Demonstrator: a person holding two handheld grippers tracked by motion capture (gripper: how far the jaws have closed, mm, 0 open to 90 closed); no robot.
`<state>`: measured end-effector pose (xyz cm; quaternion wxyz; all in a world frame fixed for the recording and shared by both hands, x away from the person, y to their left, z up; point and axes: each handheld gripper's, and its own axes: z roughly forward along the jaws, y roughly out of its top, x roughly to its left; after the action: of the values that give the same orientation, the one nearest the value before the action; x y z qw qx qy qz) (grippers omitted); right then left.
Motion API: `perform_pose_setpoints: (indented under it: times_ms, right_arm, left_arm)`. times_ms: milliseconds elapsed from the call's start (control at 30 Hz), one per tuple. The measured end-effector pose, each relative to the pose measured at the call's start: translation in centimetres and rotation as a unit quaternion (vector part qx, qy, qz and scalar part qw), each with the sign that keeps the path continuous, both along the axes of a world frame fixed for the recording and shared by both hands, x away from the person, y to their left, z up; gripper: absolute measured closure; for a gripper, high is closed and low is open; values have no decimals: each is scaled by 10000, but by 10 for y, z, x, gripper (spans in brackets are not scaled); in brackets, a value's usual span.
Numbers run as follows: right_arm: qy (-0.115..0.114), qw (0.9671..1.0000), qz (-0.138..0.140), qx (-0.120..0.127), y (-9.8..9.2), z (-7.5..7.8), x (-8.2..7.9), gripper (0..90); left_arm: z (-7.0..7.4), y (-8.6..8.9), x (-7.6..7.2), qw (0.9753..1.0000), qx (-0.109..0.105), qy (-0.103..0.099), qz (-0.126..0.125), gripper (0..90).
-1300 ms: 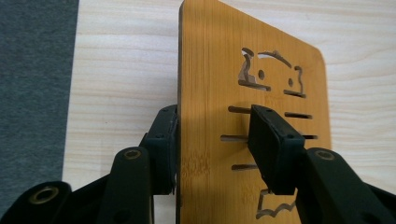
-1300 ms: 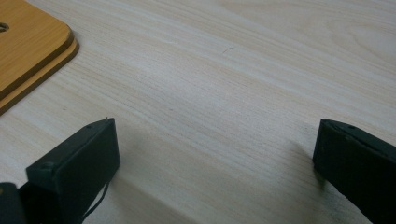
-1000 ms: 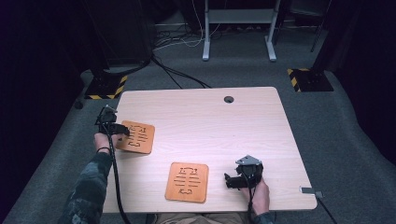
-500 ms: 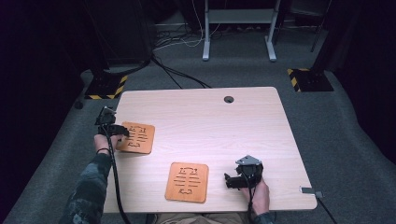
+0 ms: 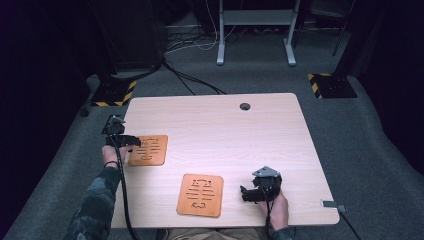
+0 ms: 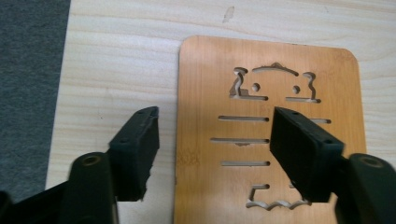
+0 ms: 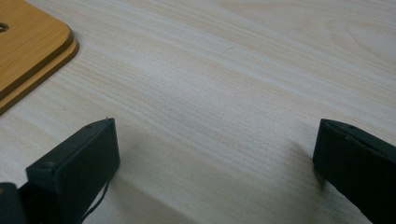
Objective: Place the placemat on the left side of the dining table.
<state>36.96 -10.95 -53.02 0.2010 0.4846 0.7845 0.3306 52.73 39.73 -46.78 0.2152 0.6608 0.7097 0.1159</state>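
Two flat, orange-brown wooden boards with rounded corners and cut-out slots, lying on the pale wood-grain tabletop [image 5: 225, 125]. Far-left board [image 5: 148, 149] near the left edge, directly under the left claw [image 5: 131, 142]; near board [image 5: 200, 194] toward the front edge, just beside the right claw [image 5: 246, 193] but not touching it.

Left claw [image 6: 212, 135] spread wide, one jaw over bare tabletop [image 6: 116, 56], the other over the slotted face of the far-left board [image 6: 266, 51], straddling its long left edge, nothing gripped. Right claw [image 7: 215, 154] likewise spread wide over bare tabletop [image 7: 233, 70], a corner of the near board [image 7: 32, 46] off to one side.

Probably light, stiff, thin; smooth finished face, so likely slippery under hard jaws. Lying flush, leaving little room to get a jaw beneath. Best taken at an edge, pinched through the thickness after tipping or sliding a side past the tabletop rim; thin bridges between slots look like the weak points, better avoided.

Near end of the far-left board cut off at the bottom of the left gripper view. Stepped corner in the right gripper view hinting at two layers or a bevelled edge, hard to tell which. Whether either claw's jaws touch the surface, impossible to judge.
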Motion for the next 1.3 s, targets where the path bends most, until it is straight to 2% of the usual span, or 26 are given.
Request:
perform_pose_setpoints:
  times_ms: [33, 67, 133, 200, 233, 333, 367, 400, 467, 567, 700, 900, 967, 1033, 1167, 1233, 1300]
  right_arm:
    - [4, 10000, -3, 2, 0, 0, 0, 0]
    - [4, 10000, -4, 2, 0, 0, 0, 0]
    - [4, 10000, -4, 2, 0, 0, 0, 0]
    - [3, 10000, -4, 2, 0, 0, 0, 0]
    - [4, 10000, -13, 5, 0, 0, 0, 0]
    - [5, 10000, -9, 4, 0, 0, 0, 0]
    - [5, 10000, -8, 2, 0, 0, 0, 0]
    - [5, 10000, -8, 2, 0, 0, 0, 0]
    - [5, 10000, -8, 3, 0, 0, 0, 0]
    - [6, 10000, -12, 4, 0, 0, 0, 0]
    - [7, 10000, -23, 4, 0, 0, 0, 0]
    - [-2, 10000, -69, 1, -1, 0, 0, 0]
    - [-1, 10000, -74, -3, -1, 0, 0, 0]
    - [-19, 10000, -62, -18, -2, 0, 0, 0]
    - [-16, 10000, -73, -15, -2, 0, 0, 0]
    - [-22, 10000, -78, -27, -2, 0, 0, 0]
    - [-23, 10000, -77, -28, -2, 0, 0, 0]
  left_arm:
    - [0, -1, -1, 10000, -1, -63, 3, 302]
    - [1, -1, -3, 9999, 101, -47, -52, 291]
    - [2, -2, -8, 9998, 1, -183, -58, 254]
    - [2, -6, -16, 9991, 329, -234, -117, 241]
    - [0, -6, -19, 9982, 482, -254, -238, 238]
    - [-6, -5, -31, 9981, 483, -277, -255, 227]
    - [-8, -3, -36, 9985, 387, -329, -212, 222]
    - [-9, -2, -41, 9983, 383, -362, -237, 222]
    - [-10, 0, -48, 9977, 384, -485, -262, 209]
    - [-13, 2, -61, 9972, 262, -643, -263, 198]
    - [-16, 1, -81, 9950, 325, -895, -288, 191]
    - [-20, -8, -108, 9897, 417, -1287, -468, 173]
    - [-23, -12, -118, 9871, 518, -1403, -577, 169]
    - [-25, -17, -130, 9849, 525, -1523, -636, 166]
    - [-32, -28, -152, 9783, 718, -1779, -785, 154]
    - [-36, -33, -161, 9755, 850, -1833, -875, 150]
    - [-40, -37, -169, 9746, 913, -1816, -938, 147]
